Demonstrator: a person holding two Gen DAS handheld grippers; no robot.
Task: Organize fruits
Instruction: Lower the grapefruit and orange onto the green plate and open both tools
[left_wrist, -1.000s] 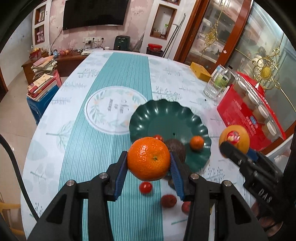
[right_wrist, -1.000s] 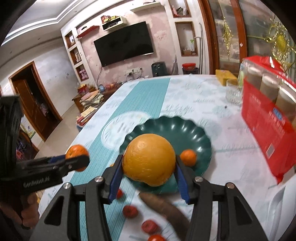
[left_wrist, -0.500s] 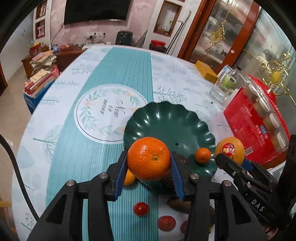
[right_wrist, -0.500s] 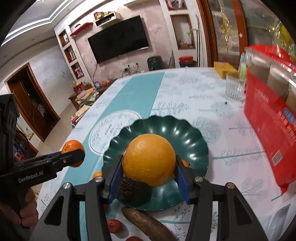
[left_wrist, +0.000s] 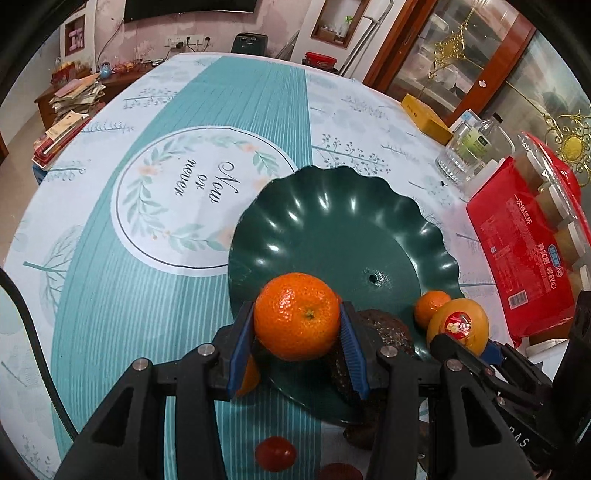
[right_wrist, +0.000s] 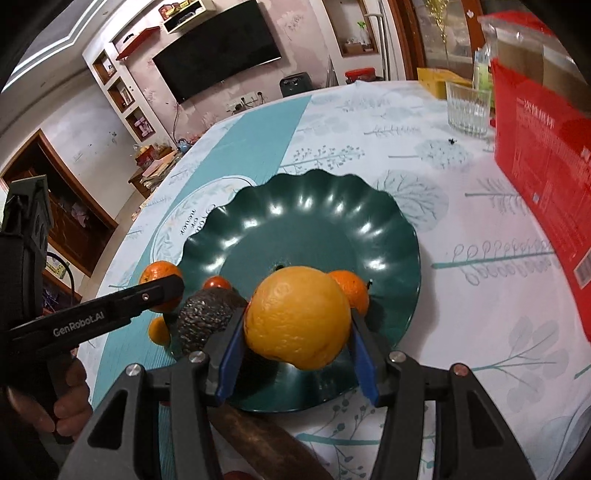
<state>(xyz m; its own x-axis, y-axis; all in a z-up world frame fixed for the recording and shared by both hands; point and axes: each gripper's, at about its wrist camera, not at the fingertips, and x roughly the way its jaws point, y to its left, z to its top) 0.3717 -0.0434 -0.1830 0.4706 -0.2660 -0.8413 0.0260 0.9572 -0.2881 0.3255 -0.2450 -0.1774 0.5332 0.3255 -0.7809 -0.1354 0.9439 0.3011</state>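
Both fruits hang over the green plate's (left_wrist: 332, 206) six o'clock edge: left gripper (left_wrist: 297, 345) clamps a tangerine (left_wrist: 297, 321), right gripper (right_wrist: 295, 350) an orange (right_wrist: 297, 317). Dropped there, either might strike the avocado (right_wrist: 207, 317) and roll off.

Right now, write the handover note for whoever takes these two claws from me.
Left claw: shut on the mandarin, held over the near rim of the green plate.
Right claw: shut on the large orange, also over the plate's near side.
On the plate: a small tangerine, a dark avocado at the near edge, and a cherry tomato beside it.
Still on the cloth: a small orange fruit by the plate's edge, a brown oblong fruit and a red tomato in front of the plate.
Done: three fruits plated. Left: set down both held fruits, then collect the loose ones.
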